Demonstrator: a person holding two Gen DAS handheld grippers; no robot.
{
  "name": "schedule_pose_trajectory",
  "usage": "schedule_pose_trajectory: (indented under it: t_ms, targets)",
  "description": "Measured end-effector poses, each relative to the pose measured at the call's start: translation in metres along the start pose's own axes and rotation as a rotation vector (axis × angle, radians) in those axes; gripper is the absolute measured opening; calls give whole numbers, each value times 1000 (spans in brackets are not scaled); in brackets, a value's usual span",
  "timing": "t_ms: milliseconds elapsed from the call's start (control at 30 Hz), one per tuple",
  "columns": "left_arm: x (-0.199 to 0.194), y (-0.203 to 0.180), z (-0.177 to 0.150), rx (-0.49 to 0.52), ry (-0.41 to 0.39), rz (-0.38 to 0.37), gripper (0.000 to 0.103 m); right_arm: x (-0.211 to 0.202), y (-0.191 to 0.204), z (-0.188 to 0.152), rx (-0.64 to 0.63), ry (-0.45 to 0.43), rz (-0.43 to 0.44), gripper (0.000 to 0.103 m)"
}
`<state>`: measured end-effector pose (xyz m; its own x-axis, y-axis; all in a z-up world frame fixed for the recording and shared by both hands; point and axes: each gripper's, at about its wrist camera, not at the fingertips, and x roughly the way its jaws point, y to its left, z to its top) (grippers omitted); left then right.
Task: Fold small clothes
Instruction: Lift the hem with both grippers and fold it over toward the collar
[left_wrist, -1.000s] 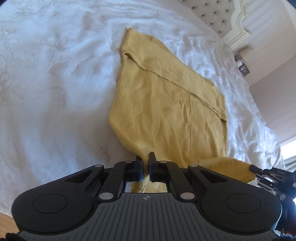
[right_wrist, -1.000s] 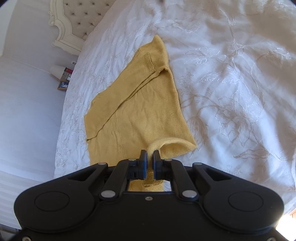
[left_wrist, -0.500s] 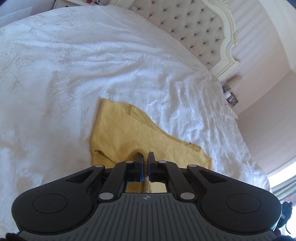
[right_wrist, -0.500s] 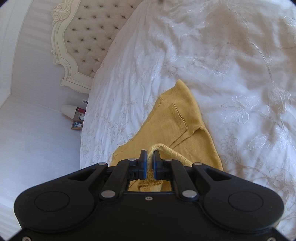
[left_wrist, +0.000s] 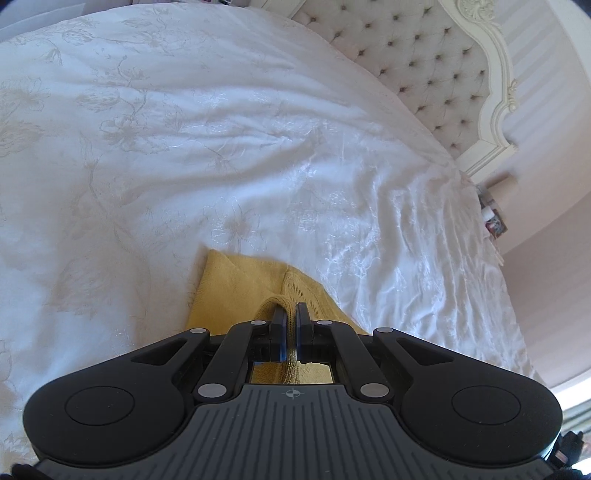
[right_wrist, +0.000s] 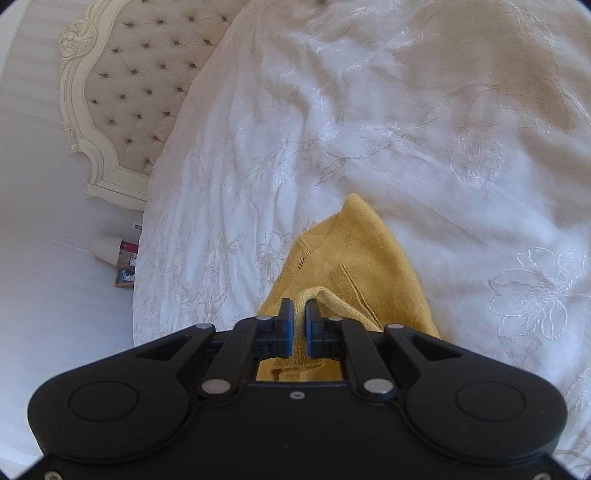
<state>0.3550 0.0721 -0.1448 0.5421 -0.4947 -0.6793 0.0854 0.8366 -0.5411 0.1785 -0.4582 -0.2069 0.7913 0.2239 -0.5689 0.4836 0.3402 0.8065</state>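
Carried both hems farther up the bed (left_wrist: 258, 147) since before; left tongs (left_wrist: 290, 314) and right tongs (right_wrist: 299, 310) pinched tight on yellow sweater (right_wrist: 354, 258).

Sweater (left_wrist: 236, 291) on bedspread (left_wrist: 184, 147), headboard (left_wrist: 424, 66) beyond, at bed's end.

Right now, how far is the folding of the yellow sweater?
Mid-fold. Done: nothing finished shows. In hand: left gripper and right gripper each pinch an edge of the yellow sweater, carried over its part lying on the white bedspread. Left: lay edges down, release.
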Motion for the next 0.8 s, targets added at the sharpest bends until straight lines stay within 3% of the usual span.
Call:
schedule_pose_trajectory:
  t_ms: [167,700,800]
  targets:
    - [16,12,6,-88,-4,50,4,20,-5,15,27,13,-24,14]
    - [76,20,21,-89,32,169,5,55,-30,41,82,14,-84,14]
    - [76,23,26,-108,1,196,17,53,-31,43,81,-17,-99,22]
